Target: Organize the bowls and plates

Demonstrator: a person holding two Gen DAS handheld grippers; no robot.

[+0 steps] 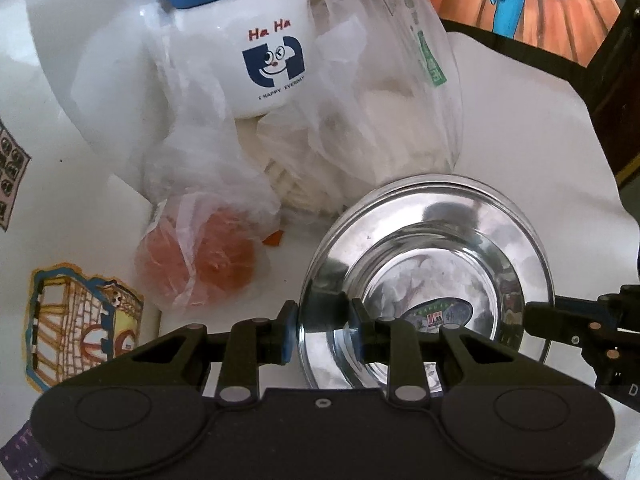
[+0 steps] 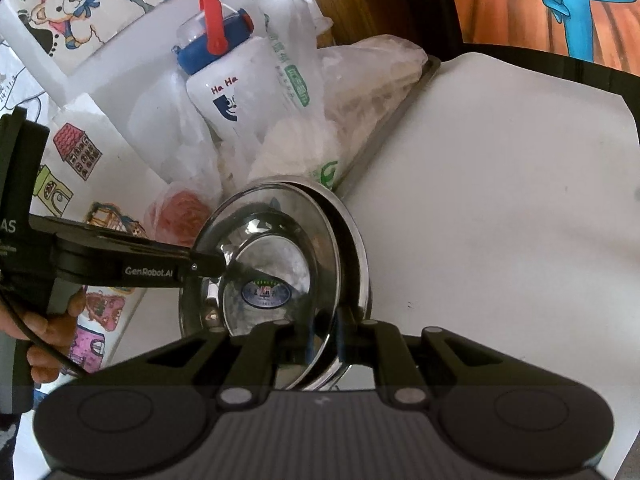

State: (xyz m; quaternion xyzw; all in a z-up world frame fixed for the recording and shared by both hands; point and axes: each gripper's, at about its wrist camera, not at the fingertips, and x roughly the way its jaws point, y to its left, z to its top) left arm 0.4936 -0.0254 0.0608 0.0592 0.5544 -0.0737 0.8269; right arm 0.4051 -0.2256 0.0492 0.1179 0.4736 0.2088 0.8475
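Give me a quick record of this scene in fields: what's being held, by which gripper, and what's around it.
held item: steel bowl, sticker inside, another steel dish nested under it
left gripper: clamped on the bowl's near-left rim
right gripper: shut on the opposite rim
surface: white table
behind bowl: white bottle with blue cap, printed "Ha Ha", among clear plastic bags
left of bowl: orange item in bag
bowl contact with table: cannot tell

Steel plates [image 1: 432, 264] stacked on table [image 1: 520, 120]; bottle [image 1: 240, 52], bags [image 1: 360, 112] behind.
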